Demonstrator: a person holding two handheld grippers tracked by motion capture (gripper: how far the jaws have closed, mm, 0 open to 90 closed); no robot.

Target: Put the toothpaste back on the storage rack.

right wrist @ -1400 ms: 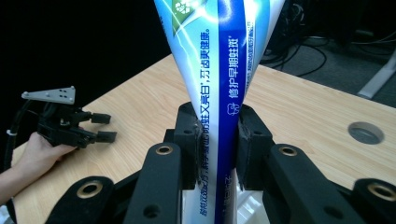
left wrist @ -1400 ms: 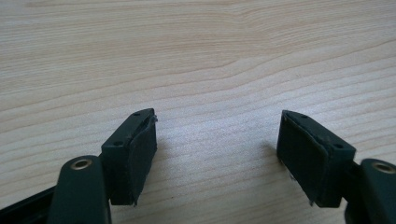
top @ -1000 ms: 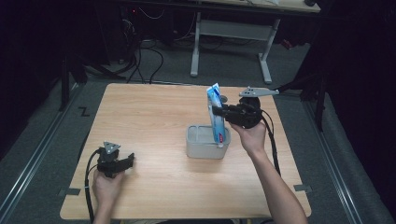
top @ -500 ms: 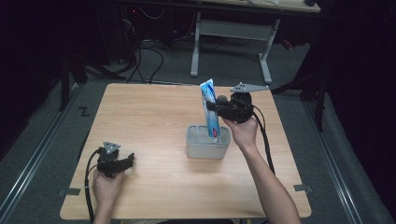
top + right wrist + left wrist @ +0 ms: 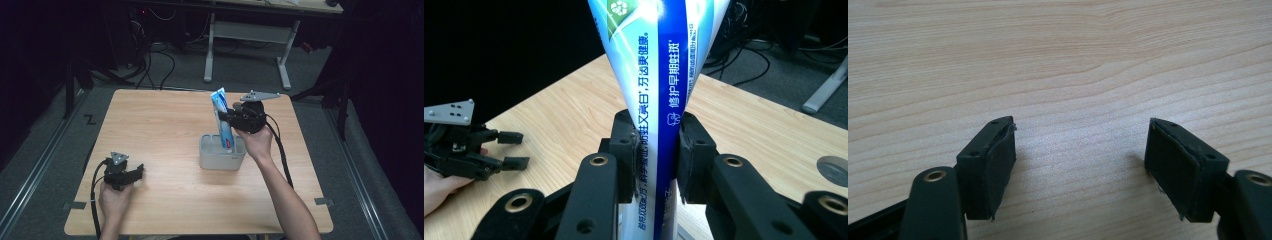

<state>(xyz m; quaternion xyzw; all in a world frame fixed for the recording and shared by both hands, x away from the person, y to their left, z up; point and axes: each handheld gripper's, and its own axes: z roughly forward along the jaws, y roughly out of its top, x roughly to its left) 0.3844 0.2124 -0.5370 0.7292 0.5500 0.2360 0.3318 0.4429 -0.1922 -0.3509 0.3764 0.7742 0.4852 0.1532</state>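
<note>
While upright, toothpaste tube point(image 5: 659, 115) sits clamped in right hand-held gripper point(image 5: 656, 150).

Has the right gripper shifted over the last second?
Yes. The right gripper, shut on the toothpaste tube, has moved left across the table, now above the grey holder's middle.

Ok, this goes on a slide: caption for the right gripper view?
Right hand-held gripper clamps an upright toothpaste tube above the wooden table.

Right gripper point(image 5: 655, 150): jaws closed on a toothpaste tube point(image 5: 659, 75), blue and white with Chinese print, standing upright between the pads. Table point(image 5: 749, 125): light wood, a grey disc point(image 5: 833, 167) at its right edge. Left gripper point(image 5: 509, 150): far left, jaws apart, hand point(image 5: 436, 187) behind it.
</note>
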